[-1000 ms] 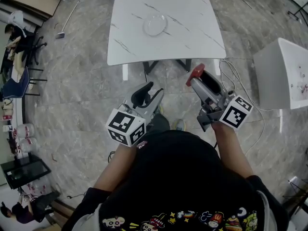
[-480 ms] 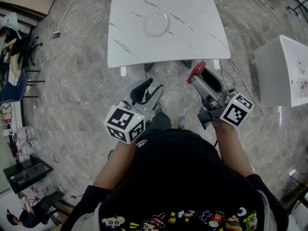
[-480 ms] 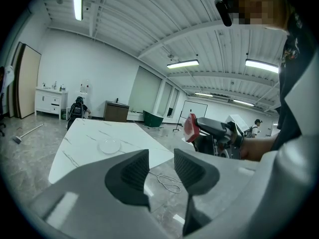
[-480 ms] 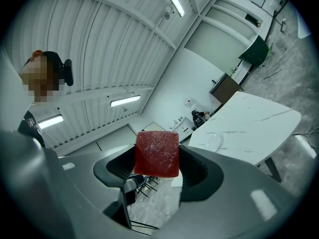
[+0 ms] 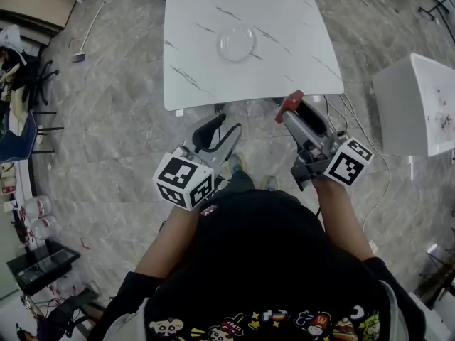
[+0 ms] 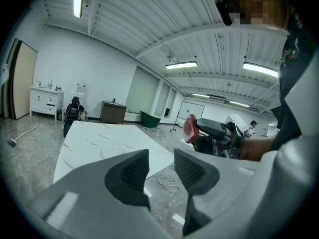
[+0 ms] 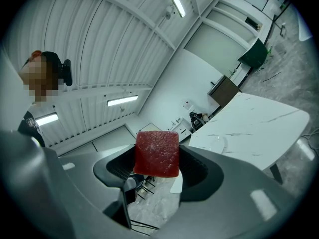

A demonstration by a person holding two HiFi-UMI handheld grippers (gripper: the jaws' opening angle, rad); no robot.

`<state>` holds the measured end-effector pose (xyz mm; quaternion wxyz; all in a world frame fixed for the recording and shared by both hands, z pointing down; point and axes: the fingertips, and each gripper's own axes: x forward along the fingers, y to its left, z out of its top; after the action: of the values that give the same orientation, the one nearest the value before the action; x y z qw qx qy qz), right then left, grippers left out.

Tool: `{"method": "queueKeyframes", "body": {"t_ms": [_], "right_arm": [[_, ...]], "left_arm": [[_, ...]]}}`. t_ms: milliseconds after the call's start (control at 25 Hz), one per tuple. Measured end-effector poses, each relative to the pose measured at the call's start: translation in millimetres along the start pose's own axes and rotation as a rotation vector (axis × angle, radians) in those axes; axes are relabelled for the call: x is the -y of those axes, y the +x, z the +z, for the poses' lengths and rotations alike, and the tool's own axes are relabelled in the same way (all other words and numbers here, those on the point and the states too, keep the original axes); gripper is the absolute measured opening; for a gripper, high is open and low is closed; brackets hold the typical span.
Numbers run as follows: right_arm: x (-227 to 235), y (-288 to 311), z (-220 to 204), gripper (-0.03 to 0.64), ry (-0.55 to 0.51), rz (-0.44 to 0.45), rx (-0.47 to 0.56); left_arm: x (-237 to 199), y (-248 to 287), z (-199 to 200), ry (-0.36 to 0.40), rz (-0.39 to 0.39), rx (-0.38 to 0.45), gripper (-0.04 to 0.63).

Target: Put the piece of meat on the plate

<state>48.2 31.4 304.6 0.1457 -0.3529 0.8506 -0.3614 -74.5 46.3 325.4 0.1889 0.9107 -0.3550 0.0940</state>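
White marbled table (image 5: 284,55) is seen ahead, nearer than before; meat (image 7: 157,153) is pinched in right claw (image 5: 291,109), left claw (image 6: 160,167) spread.

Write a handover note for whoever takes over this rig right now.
Right hand-held gripper: shut on the piece of meat, over the floor, short of the table.
Left hand-held gripper: open, nothing between the jaws.
Plate: clear glass, empty, near mid-table.
Done: meat grasped.
Left: carry it to the plate, set it down, release.
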Motion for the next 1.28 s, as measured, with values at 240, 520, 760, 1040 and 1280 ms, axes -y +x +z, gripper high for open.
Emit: {"method": "queueKeyframes", "body": {"t_ms": [240, 520, 760, 1040, 1280], "right_arm": [[-6.1, 16.3, -7.6, 0.298, -0.007, -0.028, 0.009], [-11.1, 41.7, -26.0, 0.298, 0.002, -0.069, 0.019], [-16.1, 49.2, -29.1, 0.298, -0.004, -0.081, 0.020], [-7.0, 61.9, -29.1, 0.298, 0.008, -0.090, 0.026], [13.0, 77.5, -24.8, 0.298, 0.026, -0.095, 0.017]], "left_arm": [[-23.0, -5.4, 5.7, 0.008, -0.030, 0.007, 0.273], [-55.2, -17.5, 3.4, 0.013, -0.070, 0.010, 0.273], [-64.9, -23.6, 8.9, 0.013, -0.077, 0.028, 0.273], [-76.2, -24.7, 12.7, 0.012, -0.072, 0.029, 0.273], [-91.8, -15.2, 15.5, 0.012, -0.055, 0.013, 0.273]]}}
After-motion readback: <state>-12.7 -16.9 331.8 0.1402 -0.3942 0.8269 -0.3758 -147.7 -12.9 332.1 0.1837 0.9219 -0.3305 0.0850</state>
